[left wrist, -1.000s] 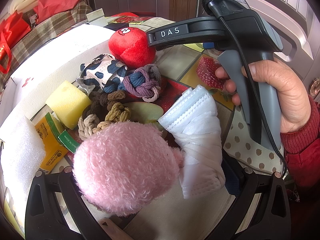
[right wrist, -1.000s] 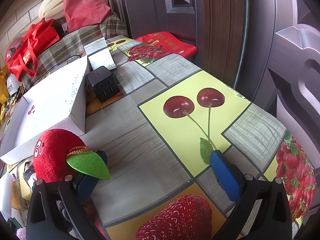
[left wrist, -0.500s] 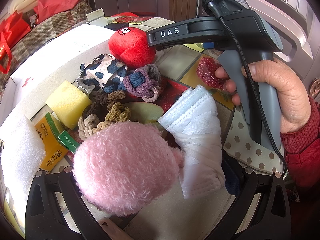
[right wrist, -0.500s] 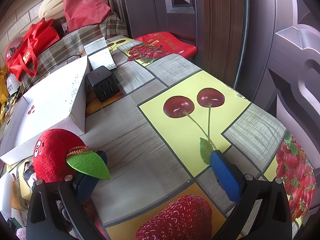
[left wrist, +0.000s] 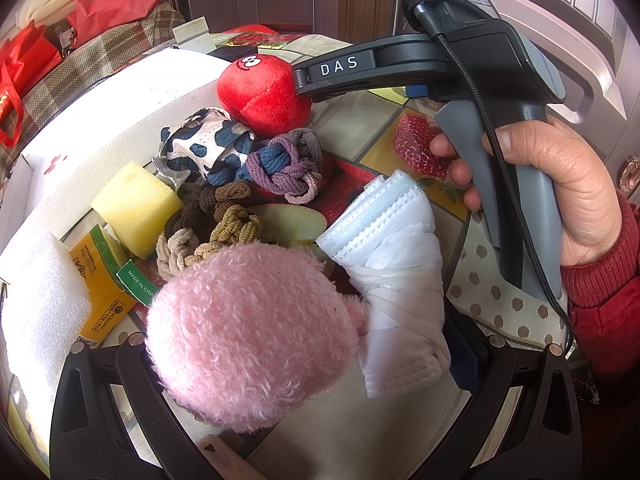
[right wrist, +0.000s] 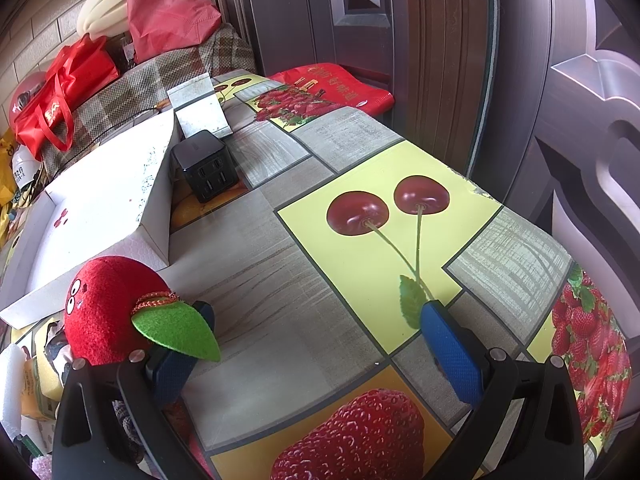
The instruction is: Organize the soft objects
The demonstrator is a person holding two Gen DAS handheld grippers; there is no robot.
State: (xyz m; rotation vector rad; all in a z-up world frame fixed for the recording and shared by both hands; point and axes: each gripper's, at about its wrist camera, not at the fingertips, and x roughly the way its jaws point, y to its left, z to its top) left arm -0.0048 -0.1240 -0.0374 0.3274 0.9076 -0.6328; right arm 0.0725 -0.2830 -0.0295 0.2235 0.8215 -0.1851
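Observation:
In the left wrist view a fluffy pink plush ball (left wrist: pixel 248 332) and a rolled white face mask (left wrist: pixel 400 276) sit between the fingers of my left gripper (left wrist: pixel 304 344); the fingertips are hidden. Beyond lie a yellow sponge (left wrist: pixel 134 206), hair ties (left wrist: pixel 224 224), a knotted band bundle (left wrist: pixel 286 168), a spotted cloth (left wrist: pixel 204 146) and a red plush apple (left wrist: pixel 262 94). My right gripper (right wrist: pixel 316 344) is open over the tablecloth, its left finger (right wrist: pixel 180 356) beside the red plush apple (right wrist: pixel 108 316), which has a green leaf.
A white foam box (right wrist: pixel 104 208) stands left of the pile. A black charger cube (right wrist: pixel 206 170) and a metal stand (right wrist: pixel 200 106) sit behind it. An orange packet (left wrist: pixel 100 288) and white foam (left wrist: pixel 36 300) lie at the left. Doors border the table's right side.

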